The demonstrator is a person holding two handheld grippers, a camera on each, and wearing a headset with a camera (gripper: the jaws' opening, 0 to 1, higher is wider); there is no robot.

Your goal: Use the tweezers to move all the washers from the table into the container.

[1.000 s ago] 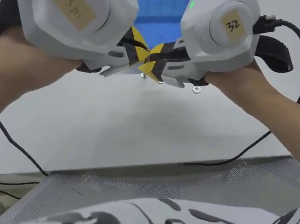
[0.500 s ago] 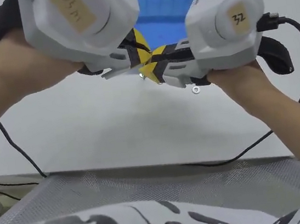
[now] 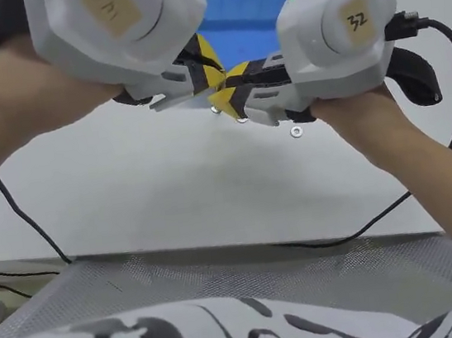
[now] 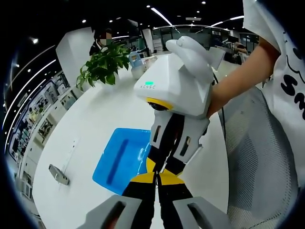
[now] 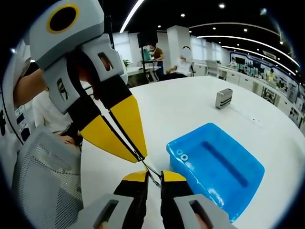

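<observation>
L gripper [image 5: 141,155] comes in from the left w/ its jaws closed flat on the tweezers [image 5: 147,168], clamped partway along, the thin tip poking out toward the R side. The grip looks shallow, so the tweezers could swivel or slide out if anything pushes on the tip. In the middle, at least 3 washers [image 3: 296,132] lie loose on the table [image 3: 170,185], near side of the blue container [image 5: 217,171], under and just beside the meeting jaws. They're tiny and flat, so a tip coming down at a bad angle will prob. skate them off across the smooth top instead of lifting them. The container sits just beyond, far side, w/ 2 washers in it [image 5: 182,155]. It's close enough that a low swing could knock its wall. R gripper [image 5: 154,177] comes in from the right, jaws narrow, w/ the tweezer tip in the gap btwn them. Can't tell if they pinch it or only straddle it. Main risk: the 2 grippers sit nose to nose, so if R closes or pulls off-line, the tweezers twist in L's hold or drop to the table.
</observation>
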